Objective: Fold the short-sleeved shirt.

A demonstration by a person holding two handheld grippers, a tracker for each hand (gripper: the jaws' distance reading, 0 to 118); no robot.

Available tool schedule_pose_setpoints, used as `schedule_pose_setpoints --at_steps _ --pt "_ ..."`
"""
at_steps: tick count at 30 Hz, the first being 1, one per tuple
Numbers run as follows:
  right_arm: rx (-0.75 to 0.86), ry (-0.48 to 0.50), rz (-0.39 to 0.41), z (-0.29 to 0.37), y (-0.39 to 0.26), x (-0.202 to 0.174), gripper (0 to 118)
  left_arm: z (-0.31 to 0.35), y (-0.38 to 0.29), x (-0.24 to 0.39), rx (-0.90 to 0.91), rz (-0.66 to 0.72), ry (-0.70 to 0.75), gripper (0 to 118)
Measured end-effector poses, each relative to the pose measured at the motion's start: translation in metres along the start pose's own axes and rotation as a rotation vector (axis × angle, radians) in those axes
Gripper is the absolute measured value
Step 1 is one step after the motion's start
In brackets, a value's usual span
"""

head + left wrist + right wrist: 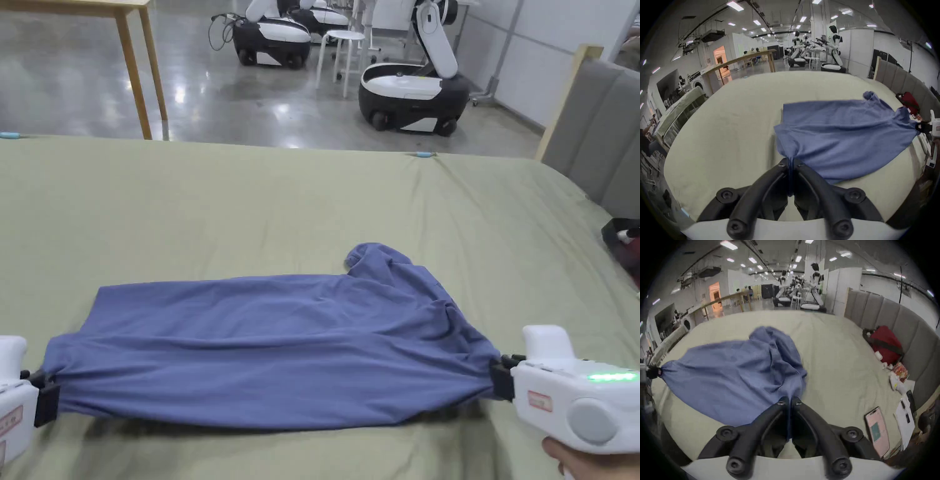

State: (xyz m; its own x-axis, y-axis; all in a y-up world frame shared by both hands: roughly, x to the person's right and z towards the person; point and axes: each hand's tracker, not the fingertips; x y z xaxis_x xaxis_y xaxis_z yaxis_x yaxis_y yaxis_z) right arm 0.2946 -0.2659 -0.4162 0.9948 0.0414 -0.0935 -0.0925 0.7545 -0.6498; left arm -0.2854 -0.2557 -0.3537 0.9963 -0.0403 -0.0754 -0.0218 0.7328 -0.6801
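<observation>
on olive bed sheet, blue shirt

A polished grey floor gleams at the top of the frame, a wooden table upper left, a grey padded headboard at right, a white stool top centre.

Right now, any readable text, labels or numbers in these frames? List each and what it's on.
None legible.
Sticker on the right gripper body: a red-framed label, too small to read.
Sticker on the left gripper body: partly cut off, too small to read.
Clipboard sheet: blurred, nothing readable.
White papers beside it: dark marks, unreadable.
The blue shirt shows no print.
</observation>
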Motion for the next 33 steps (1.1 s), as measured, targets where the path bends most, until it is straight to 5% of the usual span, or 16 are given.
schedule_pose_setpoints --at_steps 8,17,18,19,20,21,22,26,33 --pt "0.096 0.062 -0.041 0.102 0.004 0.016 5 0.072 0.007 -0.027 0.067 -0.033 -0.086 1" --pt "-0.085 0.079 -0.152 0.064 -0.108 0.015 5 0.039 -0.083 -0.035 -0.122 0.059 -0.108 4" --pt "-0.068 0.062 -0.146 0.065 -0.115 0.014 9 0.04 -0.087 -0.033 -0.111 0.065 -0.093 14" --pt "-0.02 0.051 -0.146 0.07 -0.116 0.015 26 0.043 -0.09 -0.033 -0.098 0.077 -0.089 37" --pt "0.03 0.046 -0.148 0.076 -0.113 0.013 68 0.049 -0.089 -0.034 -0.079 0.095 -0.086 92" --pt "0.075 0.01 -0.142 0.086 -0.106 0.011 100 0.055 -0.085 -0.034 -0.074 0.098 -0.085 118" --pt "0.121 0.015 -0.133 0.094 -0.098 0.009 118 0.062 -0.081 -0.031 -0.061 0.093 -0.081 117" --pt "0.395 0.062 -0.094 0.123 -0.049 -0.021 118 0.095 -0.044 -0.003 0.213 0.02 -0.073 118" --pt "0.503 0.07 -0.036 0.091 0.003 -0.097 118 0.069 -0.004 0.043 0.537 -0.063 0.034 117"
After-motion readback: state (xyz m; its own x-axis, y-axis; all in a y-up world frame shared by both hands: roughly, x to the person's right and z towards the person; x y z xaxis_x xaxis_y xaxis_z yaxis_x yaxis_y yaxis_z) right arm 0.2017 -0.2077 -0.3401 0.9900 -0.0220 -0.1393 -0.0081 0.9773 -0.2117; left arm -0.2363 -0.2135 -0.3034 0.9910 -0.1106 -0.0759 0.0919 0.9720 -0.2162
